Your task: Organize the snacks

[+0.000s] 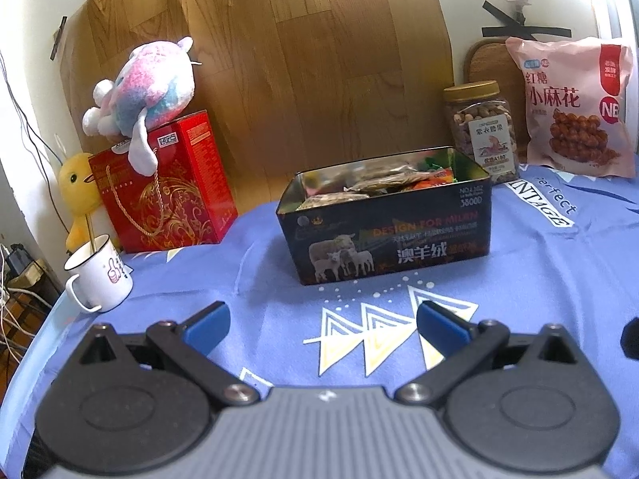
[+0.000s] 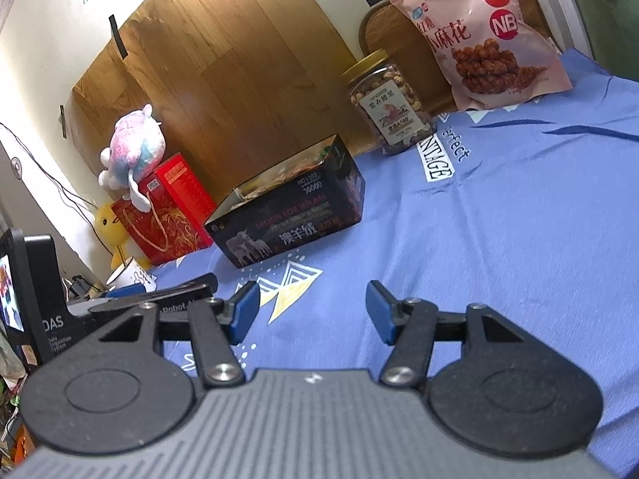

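A black tin box (image 1: 393,239) printed with sheep stands open on the blue cloth, with several wrapped snacks (image 1: 383,181) inside. It also shows in the right wrist view (image 2: 291,219). My left gripper (image 1: 321,325) is open and empty, low over the cloth in front of the box. My right gripper (image 2: 311,311) is open and empty, to the right of the box's front and nearer me. The left gripper (image 2: 159,293) shows at the left edge of the right wrist view.
A jar of nuts (image 1: 483,129) and a pink snack bag (image 1: 575,105) stand at the back right. A red gift box (image 1: 163,187) with a plush toy (image 1: 143,88) on top, a yellow duck (image 1: 78,183) and a white mug (image 1: 100,275) stand at the left.
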### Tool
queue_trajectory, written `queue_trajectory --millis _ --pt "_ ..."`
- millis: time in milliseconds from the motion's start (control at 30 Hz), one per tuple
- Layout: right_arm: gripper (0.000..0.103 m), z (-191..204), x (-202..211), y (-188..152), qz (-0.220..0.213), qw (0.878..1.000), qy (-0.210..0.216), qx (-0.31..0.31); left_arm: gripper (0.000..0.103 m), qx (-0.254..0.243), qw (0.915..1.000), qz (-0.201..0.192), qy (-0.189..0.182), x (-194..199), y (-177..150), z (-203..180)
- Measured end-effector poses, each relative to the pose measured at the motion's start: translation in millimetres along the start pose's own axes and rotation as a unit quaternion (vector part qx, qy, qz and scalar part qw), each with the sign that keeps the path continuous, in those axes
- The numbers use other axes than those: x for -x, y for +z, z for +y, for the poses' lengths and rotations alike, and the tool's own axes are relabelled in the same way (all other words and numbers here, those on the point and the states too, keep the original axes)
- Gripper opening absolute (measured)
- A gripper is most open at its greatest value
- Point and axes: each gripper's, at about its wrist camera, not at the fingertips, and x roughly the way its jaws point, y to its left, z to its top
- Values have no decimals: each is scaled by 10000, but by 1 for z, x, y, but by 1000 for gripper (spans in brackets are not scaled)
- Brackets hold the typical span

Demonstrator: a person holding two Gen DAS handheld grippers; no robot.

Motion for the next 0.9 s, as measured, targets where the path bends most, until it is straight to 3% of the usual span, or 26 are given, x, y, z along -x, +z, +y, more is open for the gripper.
queue_trajectory --millis 300,700,900 --pt "61 6 -5 -2 39 10000 2 -8 103 44 9999 -7 91 -3 0 9" --pt "61 19 -23 9 63 9994 338 31 103 84 9994 153 287 -1 -5 35" --pt "61 11 -22 8 31 9994 335 -94 103 95 9992 392 80 -10 1 29"
